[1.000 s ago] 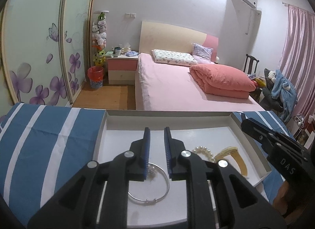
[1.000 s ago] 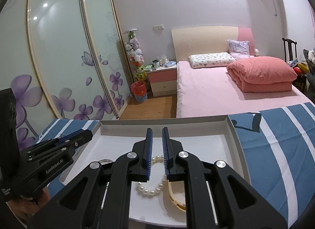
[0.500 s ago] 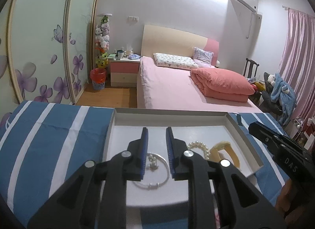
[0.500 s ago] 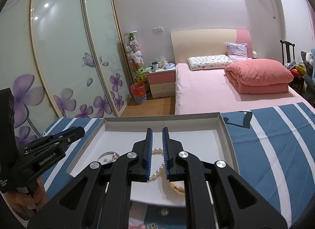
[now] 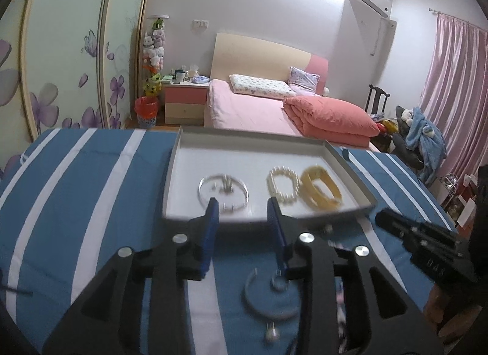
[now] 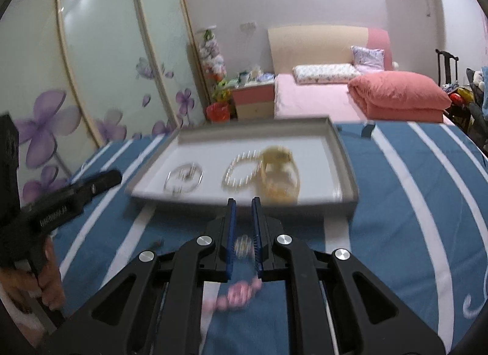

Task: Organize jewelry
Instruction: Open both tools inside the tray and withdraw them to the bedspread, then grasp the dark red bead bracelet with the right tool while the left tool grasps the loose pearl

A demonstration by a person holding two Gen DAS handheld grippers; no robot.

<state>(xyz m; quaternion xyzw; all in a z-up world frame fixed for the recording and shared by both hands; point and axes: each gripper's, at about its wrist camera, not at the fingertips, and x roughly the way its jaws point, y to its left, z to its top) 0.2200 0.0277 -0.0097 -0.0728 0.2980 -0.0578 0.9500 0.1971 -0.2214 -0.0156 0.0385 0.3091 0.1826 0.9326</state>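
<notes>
A shallow grey cardboard tray with a white floor lies on a counter covered by a blue cloth with white stripes, and everything here is placed against that tray. Inside it, from left to right, lie a thin silver bangle with small charms, a white pearl bracelet and a broad yellow bangle, the last two touching. Just in front of the tray's near rim, the left gripper hangs over the cloth with its jaws opening and nothing between them; below it on the cloth lies another silver hoop with small beads. To the right of it, the right gripper has its blue pads pressed nearly together, empty, above a blurred pink bead bracelet on the cloth. The lettering on both gripper bodies is too blurred to read.
</notes>
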